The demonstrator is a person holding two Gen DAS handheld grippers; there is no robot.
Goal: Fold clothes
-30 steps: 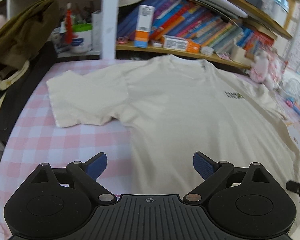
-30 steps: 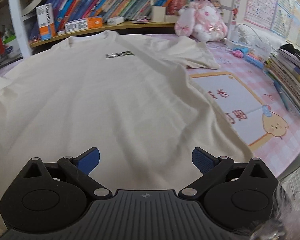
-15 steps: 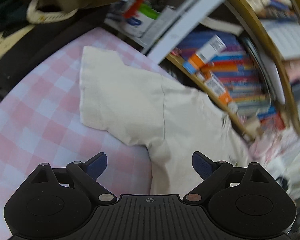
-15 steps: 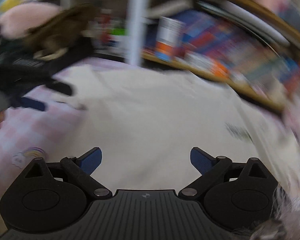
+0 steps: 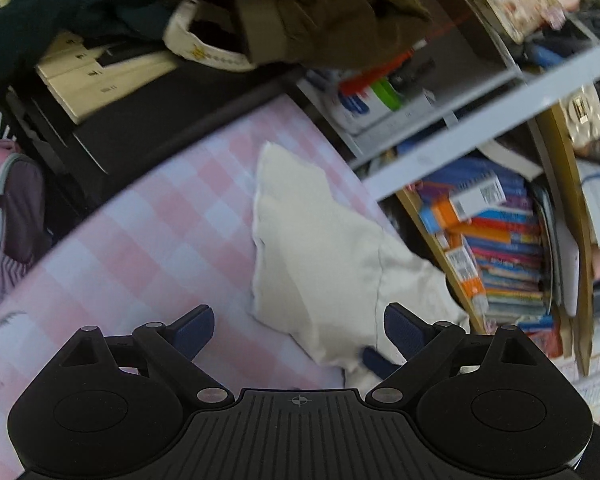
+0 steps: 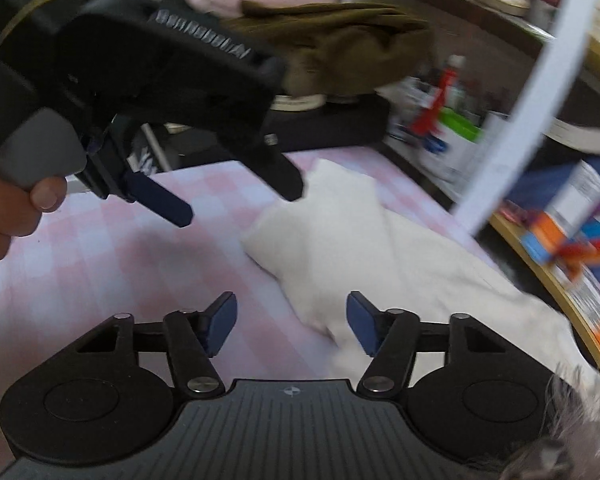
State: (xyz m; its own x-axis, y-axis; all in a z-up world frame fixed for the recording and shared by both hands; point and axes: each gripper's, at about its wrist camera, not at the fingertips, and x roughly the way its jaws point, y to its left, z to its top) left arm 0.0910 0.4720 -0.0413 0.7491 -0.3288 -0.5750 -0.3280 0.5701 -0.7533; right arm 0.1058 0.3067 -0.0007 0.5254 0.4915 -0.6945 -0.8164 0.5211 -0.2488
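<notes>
A cream T-shirt lies flat on the pink checked tablecloth (image 5: 160, 232); only its left sleeve (image 5: 320, 260) and shoulder show. My left gripper (image 5: 298, 326) is open, low over the sleeve's near corner. One blue fingertip (image 5: 376, 360) of the right gripper pokes in beneath it. In the right wrist view the sleeve (image 6: 332, 224) runs toward the shelf. My right gripper (image 6: 292, 318) is open, its jaws astride the sleeve's lower edge near the armpit. The left gripper (image 6: 236, 202) hovers open above the sleeve's far corner, held by a hand (image 6: 12, 216).
A wooden bookshelf packed with books (image 5: 500, 248) borders the table on the right. Olive and dark clothes (image 5: 300, 8) pile on a black unit (image 5: 148, 128) behind the table edge. A purple backpack (image 5: 8, 208) stands at the left. Bottles and boxes (image 6: 448, 128) crowd a white shelf.
Both grippers have swung from the shirt's hem over to its left sleeve and tilted. The right gripper now faces the sleeve with the left gripper in its view. Both stay open.
</notes>
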